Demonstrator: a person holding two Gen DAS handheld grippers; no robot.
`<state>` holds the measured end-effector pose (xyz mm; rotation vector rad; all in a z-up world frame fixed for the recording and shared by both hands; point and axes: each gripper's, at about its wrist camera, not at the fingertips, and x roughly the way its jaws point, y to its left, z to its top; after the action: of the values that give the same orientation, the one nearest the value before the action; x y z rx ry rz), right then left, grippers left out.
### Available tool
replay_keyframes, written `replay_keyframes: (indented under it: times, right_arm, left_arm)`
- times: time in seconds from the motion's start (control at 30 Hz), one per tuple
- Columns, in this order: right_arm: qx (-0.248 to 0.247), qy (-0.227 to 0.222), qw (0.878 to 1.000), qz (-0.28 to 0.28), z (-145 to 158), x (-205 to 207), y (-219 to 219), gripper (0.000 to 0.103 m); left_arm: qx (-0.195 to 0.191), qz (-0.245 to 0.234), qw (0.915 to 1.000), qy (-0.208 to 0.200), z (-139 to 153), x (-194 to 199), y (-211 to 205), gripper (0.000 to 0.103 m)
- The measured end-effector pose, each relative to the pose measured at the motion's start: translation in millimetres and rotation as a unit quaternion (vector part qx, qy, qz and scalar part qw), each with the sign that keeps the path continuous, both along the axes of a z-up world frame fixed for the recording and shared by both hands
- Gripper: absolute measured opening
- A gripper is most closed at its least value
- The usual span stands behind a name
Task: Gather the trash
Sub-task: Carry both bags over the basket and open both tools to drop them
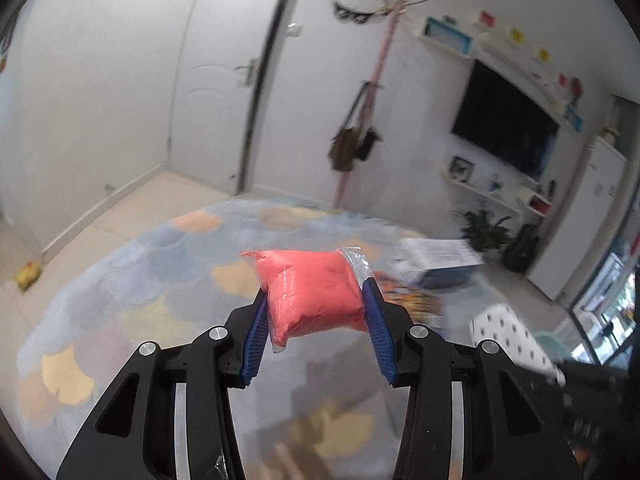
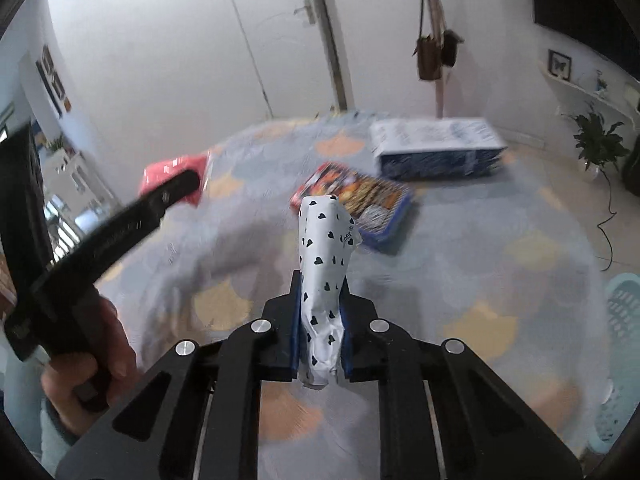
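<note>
— Trash first: what do the left tongs [image 1: 316, 300] carry?
— A plump pink packet [image 1: 310, 290] in clear plastic wrap, clamped between the blue pads [image 1: 256, 338], one on each side. It is held up in the air above the patterned rug [image 1: 120, 280], with a crinkled clear seam sticking out at its upper right corner.

— And the right tongs [image 2: 320, 320]?
— Closed tight on a white wrapper with black hearts [image 2: 325, 264]. It stands nearly upright between the pads, crumpled and pinched narrow at the grip, wider and folded over at the top, with part of a printed word on its right edge.

— What lies beyond them?
— In the right wrist view, a colourful flat package [image 2: 360, 200] lies on the rug just behind the wrapper, and a white and blue box [image 2: 436, 148] farther back. Both are blurred. At the left of that view the person's hand [image 2: 88, 360] grips the handle of the other tool, the pink packet showing at its tip.

— Anything at the edges?
— A pale turquoise basket [image 2: 624, 320] at the right rim, a potted plant [image 2: 596, 144] by the wall, and bags hanging on a coat stand [image 1: 352, 136].
</note>
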<state>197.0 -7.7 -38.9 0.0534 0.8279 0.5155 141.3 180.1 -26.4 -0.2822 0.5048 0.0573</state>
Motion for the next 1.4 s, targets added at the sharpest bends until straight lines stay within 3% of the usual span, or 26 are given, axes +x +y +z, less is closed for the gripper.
replay_keyframes:
  times: [0.33, 0.63, 0.83, 1.0, 1.17, 1.4]
  right_arm:
    - [0.047, -0.065, 0.994, -0.075, 53, -36, -108, 0.013]
    - [0.061, -0.1, 0.977, -0.178, 73, -58, -223, 0.013]
    - [0.081, -0.067, 0.964, -0.244, 47, -54, -297, 0.013]
    - [0.081, -0.023, 0.95, -0.301, 11, -46, -347, 0.013]
    - [0.096, 0.033, 0.929, -0.355, -31, -36, -380, 0.013]
    - [0.106, 0.075, 0.916, -0.381, -71, -25, -396, 0.016]
  left_arm:
    - [0.007, -0.091, 0.9951, -0.037, 55, -33, -101, 0.043]
    - [-0.002, -0.206, 0.9782, -0.026, 63, -15, -209, 0.043]
    - [-0.027, -0.262, 0.9645, 0.008, 43, 16, -277, 0.043]
    - [-0.045, -0.302, 0.9504, 0.058, 9, 50, -325, 0.043]
    - [-0.053, -0.321, 0.9399, 0.103, -26, 76, -359, 0.043]
    - [-0.061, -0.342, 0.9257, 0.15, -56, 92, -379, 0.044]
